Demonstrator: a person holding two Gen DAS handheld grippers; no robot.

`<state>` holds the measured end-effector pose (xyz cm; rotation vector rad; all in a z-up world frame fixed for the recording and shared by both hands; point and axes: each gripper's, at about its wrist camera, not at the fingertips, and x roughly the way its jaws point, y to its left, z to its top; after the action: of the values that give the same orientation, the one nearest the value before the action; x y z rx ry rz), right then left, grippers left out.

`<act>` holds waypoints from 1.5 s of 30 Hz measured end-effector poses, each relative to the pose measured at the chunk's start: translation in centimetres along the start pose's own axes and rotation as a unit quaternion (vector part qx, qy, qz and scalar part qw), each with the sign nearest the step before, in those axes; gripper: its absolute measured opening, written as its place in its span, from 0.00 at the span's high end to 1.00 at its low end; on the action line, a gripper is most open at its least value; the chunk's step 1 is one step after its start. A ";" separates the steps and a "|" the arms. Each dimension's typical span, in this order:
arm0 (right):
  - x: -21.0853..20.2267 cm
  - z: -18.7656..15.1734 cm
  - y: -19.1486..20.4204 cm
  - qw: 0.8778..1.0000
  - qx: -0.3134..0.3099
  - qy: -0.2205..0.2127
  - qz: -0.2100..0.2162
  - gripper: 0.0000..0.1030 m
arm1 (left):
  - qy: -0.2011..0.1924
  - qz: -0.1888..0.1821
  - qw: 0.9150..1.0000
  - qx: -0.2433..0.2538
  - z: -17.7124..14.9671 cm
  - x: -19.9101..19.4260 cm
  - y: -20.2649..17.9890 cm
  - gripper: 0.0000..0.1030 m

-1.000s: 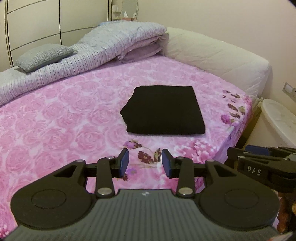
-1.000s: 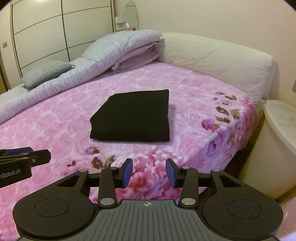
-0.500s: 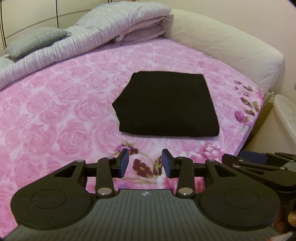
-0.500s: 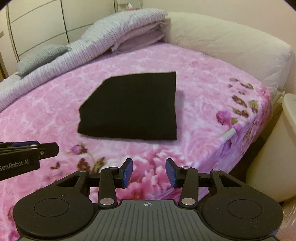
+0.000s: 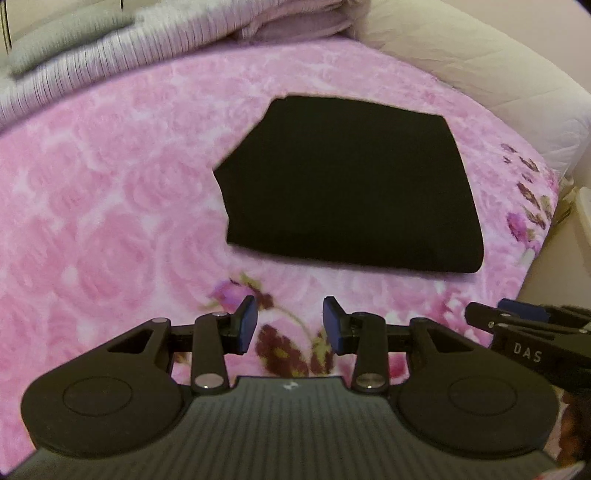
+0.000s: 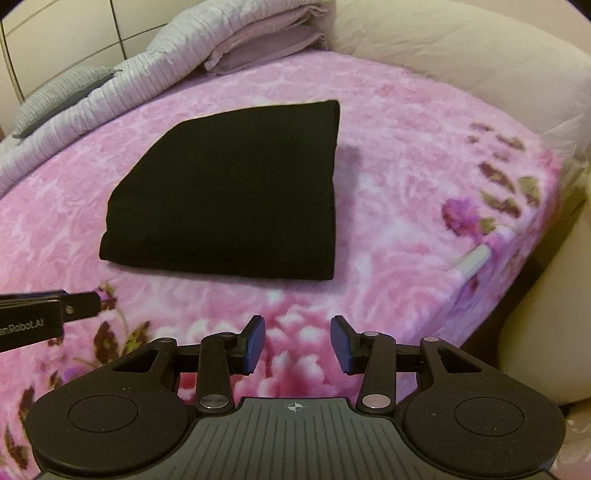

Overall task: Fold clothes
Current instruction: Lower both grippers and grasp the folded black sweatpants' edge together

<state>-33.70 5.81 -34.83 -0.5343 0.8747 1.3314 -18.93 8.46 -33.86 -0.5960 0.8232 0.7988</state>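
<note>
On the pink floral bed (image 5: 110, 206), the black garment (image 5: 347, 192) lies folded flat, mid-bed. Your left gripper (image 5: 288, 325) and right gripper (image 6: 297, 343) hover near it, fingers parted, empty; folding looks nearly done.

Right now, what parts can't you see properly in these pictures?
- Black folded garment, both views: its layers and what kind of clothing it is; the fabric is too dark.
- Right gripper, left wrist view: its tips are cut off by the picture edge.
- Grey pillow, left wrist view: blurred, cut off at the top.
- White tub, right wrist view: cut off by the right edge.
</note>
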 end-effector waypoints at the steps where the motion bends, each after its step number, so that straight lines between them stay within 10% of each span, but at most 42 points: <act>1: 0.2 0.0 -0.9 1.000 0.016 0.003 0.023 0.58 | 0.005 -0.019 1.000 -0.024 -0.2 0.4 0.7 0.67; 5: 1.8 0.2 -5.7 0.983 0.131 0.026 0.122 0.58 | 0.019 -0.097 0.984 -0.151 -1.1 1.8 4.0 0.67; 9: 3.5 0.6 -10.1 0.946 0.249 0.027 0.204 0.58 | 0.026 -0.172 0.935 -0.308 -1.6 3.9 6.3 0.66; 13: 4.5 1.9 -11.4 0.937 0.271 0.015 0.219 0.58 | 0.012 -0.195 0.907 -0.373 -1.3 5.3 6.8 0.65; 30: 6.4 5.0 -12.4 0.936 0.268 0.004 0.228 0.58 | -0.028 -0.229 0.853 -0.468 -1.3 9.1 9.0 0.63; 32: 6.6 5.6 -12.6 0.936 0.269 0.009 0.228 0.25 | -0.021 -0.227 0.844 -0.485 -1.0 9.4 9.2 0.62; 45: 12.3 10.6 -13.5 0.923 0.280 0.049 0.259 0.22 | -0.039 -0.218 0.829 -0.513 -0.5 10.7 8.9 0.61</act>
<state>-18.06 18.88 -40.36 0.0947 1.4852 1.4383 -21.79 17.23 -44.32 -1.6333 0.0817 0.7874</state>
